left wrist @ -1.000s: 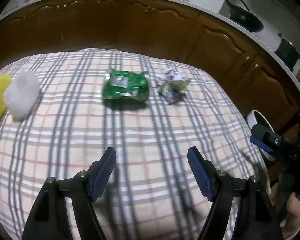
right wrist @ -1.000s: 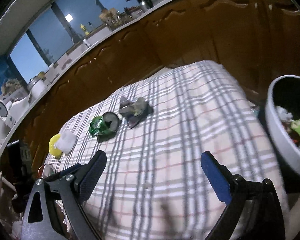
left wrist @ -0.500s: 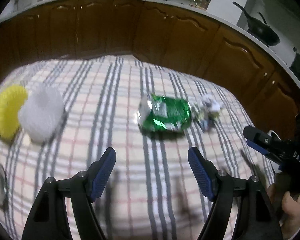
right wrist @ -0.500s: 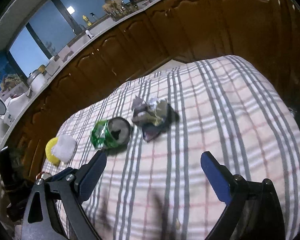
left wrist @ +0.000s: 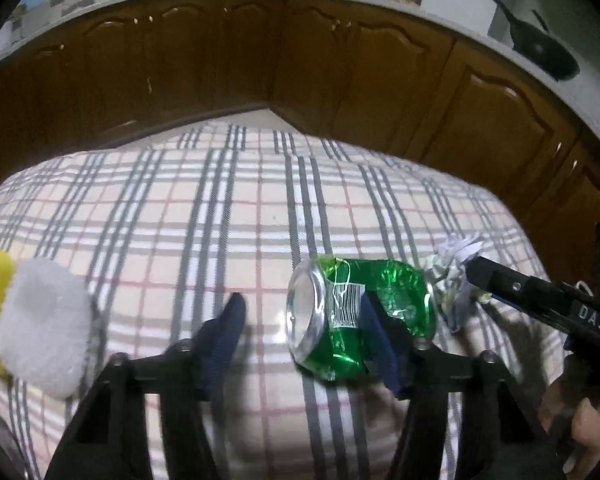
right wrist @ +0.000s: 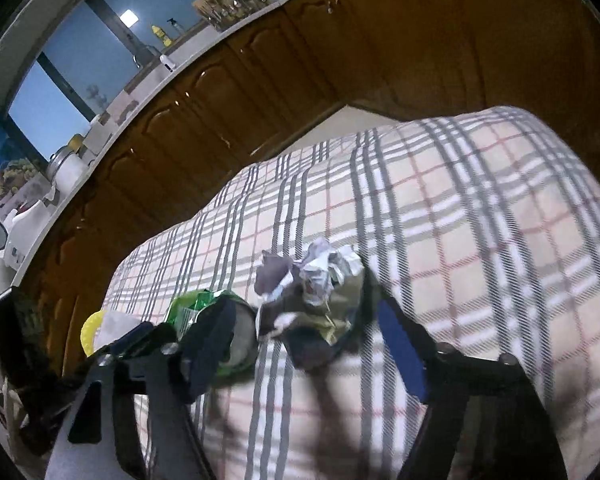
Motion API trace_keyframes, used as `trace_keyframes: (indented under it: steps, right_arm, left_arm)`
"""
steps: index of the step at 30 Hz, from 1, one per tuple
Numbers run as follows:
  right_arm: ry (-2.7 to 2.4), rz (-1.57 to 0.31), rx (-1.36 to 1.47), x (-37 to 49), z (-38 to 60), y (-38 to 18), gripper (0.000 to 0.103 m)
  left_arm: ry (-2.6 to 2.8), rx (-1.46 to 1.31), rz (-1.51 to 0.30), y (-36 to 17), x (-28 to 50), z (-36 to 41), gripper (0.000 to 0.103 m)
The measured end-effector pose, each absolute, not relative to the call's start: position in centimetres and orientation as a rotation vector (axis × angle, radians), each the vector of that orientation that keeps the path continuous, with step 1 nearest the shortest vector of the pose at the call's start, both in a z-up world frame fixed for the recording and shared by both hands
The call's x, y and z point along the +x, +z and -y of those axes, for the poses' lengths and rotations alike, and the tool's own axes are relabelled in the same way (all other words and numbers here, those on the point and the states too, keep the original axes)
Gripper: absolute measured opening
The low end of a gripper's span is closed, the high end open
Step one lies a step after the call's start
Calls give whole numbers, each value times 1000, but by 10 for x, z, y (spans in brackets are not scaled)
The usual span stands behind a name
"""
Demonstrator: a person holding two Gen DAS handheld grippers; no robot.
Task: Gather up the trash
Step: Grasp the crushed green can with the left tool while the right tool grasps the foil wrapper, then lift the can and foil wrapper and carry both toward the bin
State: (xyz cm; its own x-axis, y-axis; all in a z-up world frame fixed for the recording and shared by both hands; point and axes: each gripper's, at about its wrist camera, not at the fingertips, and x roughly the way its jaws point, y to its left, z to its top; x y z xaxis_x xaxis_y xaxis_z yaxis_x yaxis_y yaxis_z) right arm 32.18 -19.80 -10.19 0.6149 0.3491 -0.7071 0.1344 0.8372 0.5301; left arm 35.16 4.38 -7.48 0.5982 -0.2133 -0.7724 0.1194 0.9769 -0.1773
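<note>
Green crushed can point(left wrist: 364, 312) and a crumpled wrapper wad point(right wrist: 316, 280) were lying side by side on the checked worktop point(left wrist: 220, 216), nothing lifted yet. Our left tool point(left wrist: 304, 332) had just been closing, half-narrowed, its right pad in front of the can's body while the can's end sat in the gap, no squeeze yet as far as we could tell. Our right tool point(right wrist: 304, 332) had also been closing around the wad, not pinching it yet. The white and yellow sponge thing point(left wrist: 36, 320) sat off to the left, maybe next.
</note>
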Motion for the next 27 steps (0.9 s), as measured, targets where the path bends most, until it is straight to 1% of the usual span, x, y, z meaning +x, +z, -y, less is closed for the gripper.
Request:
trace_keyframes:
  steps: [1,2,3,5,6,9,17,22,27]
  right_arm:
    - [139,-927,586,326,196,-105,57]
    - [141,-938,583,327,195,-108,45]
    - [143,-943,579,327,194,-109,41]
    - [147,-924,574,321,196,-105,34]
    - [152,-913,572,316,198,-102,30]
    - [160,-881,564,300,206,-90,26]
    - [153,-815,552,239,235,-63,24]
    - [120,-808,559,199,252,-64,24]
    - [105,-817,568,176,258,-67,24]
  left_arm:
    - [-202,-114,-925,-80,355,-42,40]
    - [-220,-129,-923,-82,355,-42,34]
    - [-227,-133,-917,-81,355,-41,24]
    - [-221,-120,-905,-79,351,-37,14]
    - [-218,-116,-902,-78,349,-35,11]
    - [-241,-124,-889,-72,337,-27,10]
    - [-321,-118,-848,-58,295,1,10]
    - [-375,-94,-858,-63,273,16,10]
    - [-357,-54,-897,-79,265,14,9]
